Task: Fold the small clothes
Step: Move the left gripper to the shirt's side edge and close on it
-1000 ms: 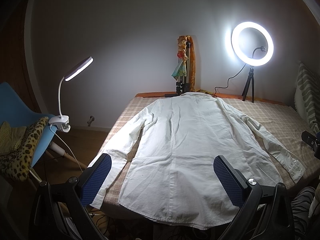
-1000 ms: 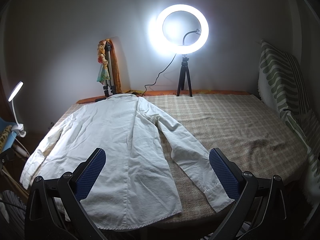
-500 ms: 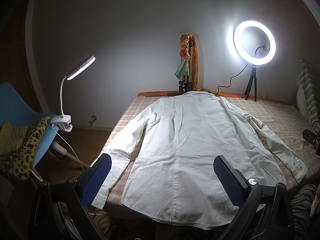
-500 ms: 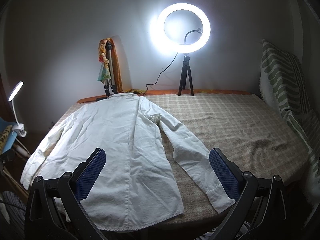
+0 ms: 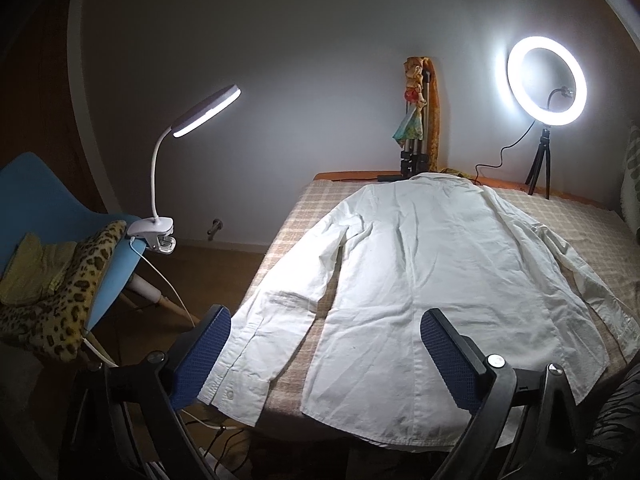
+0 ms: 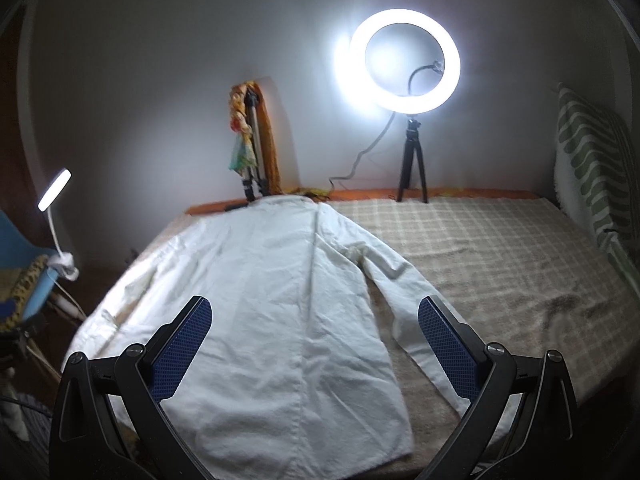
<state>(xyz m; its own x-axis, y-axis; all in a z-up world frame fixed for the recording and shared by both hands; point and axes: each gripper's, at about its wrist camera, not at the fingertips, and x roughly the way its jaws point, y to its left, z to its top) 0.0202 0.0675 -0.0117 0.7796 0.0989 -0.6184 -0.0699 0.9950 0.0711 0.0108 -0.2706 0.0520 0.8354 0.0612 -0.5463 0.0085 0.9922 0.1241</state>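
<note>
Both my grippers have swung since a second ago: my left gripper has shifted toward the left sleeve cuff of the white long-sleeved cotton shirt, my right gripper has shifted in over the shirt body, the right sleeve beside its right finger. Both jaws wide, holding nothing. Shirt lies flat, back up, collar toward the wall, on the beige checked bedspread (right view blurred, so I'm moving). Likely lining up for the first sleeve fold; nothing folded yet.
</note>
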